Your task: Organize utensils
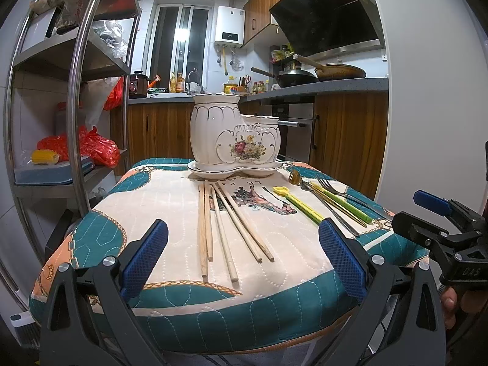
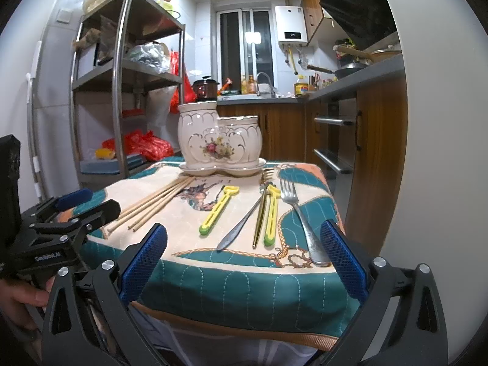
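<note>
Blue pads fill the bottom of my left wrist view: the left gripper point(image 1: 242, 259) is spread wide and holds nothing, hovering at the near edge of the quilted cushion point(image 1: 183, 308). Between its fingers, in the centre of the frame, lie the wooden chopsticks point(image 1: 225, 228), their long axes running away from me toward the white ceramic holder point(image 1: 235, 135) at the far edge, near ends pointing back at the tongs. At lower right of that frame I see the right gripper point(image 1: 433, 210) from the side; from there I cannot tell its gap. In the right wrist view the right gripper point(image 2: 244, 259) is also spread and empty. Ahead of it, in mid frame, lie a yellow-green clip point(image 2: 218, 210), a knife point(image 2: 241, 228), a gold utensil point(image 2: 261, 216), a second yellow-green clip point(image 2: 271, 213) and a fork point(image 2: 302, 222), all lengthwise toward the holder point(image 2: 219, 140); the chopsticks point(image 2: 152, 204) fan off to the left of frame. I judge the left hand nearer the chopsticks, the right nearer the metal cutlery; each pick means closing across a shaft, not along it.
</note>
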`<state>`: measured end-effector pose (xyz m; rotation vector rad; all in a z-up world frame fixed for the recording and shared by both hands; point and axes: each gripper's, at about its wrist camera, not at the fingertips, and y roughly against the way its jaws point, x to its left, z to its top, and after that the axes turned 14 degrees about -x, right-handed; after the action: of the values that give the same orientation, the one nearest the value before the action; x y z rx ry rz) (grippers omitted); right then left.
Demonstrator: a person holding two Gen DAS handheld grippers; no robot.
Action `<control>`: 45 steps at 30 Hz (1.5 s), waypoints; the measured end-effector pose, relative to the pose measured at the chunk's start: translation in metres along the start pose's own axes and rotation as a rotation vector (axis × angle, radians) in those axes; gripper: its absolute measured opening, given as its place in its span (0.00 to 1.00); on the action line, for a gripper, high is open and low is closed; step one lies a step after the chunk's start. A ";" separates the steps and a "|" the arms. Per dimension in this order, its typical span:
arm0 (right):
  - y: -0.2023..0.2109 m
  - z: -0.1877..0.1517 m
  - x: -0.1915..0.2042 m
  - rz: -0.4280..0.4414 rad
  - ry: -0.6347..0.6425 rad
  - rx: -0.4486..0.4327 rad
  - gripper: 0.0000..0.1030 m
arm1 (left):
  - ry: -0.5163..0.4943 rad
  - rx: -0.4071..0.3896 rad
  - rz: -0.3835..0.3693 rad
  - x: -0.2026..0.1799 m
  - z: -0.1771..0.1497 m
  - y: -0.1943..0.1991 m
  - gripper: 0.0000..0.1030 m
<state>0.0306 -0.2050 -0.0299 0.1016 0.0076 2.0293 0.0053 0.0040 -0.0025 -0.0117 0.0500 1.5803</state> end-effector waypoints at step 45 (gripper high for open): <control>-0.014 0.013 -0.019 -0.042 0.017 0.108 0.86 | 0.033 0.242 0.025 0.038 0.017 -0.052 0.55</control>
<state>0.0530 -0.2165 -0.0187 0.1505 0.1291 1.9875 0.0571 0.0432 0.0116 0.1528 0.2676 1.5903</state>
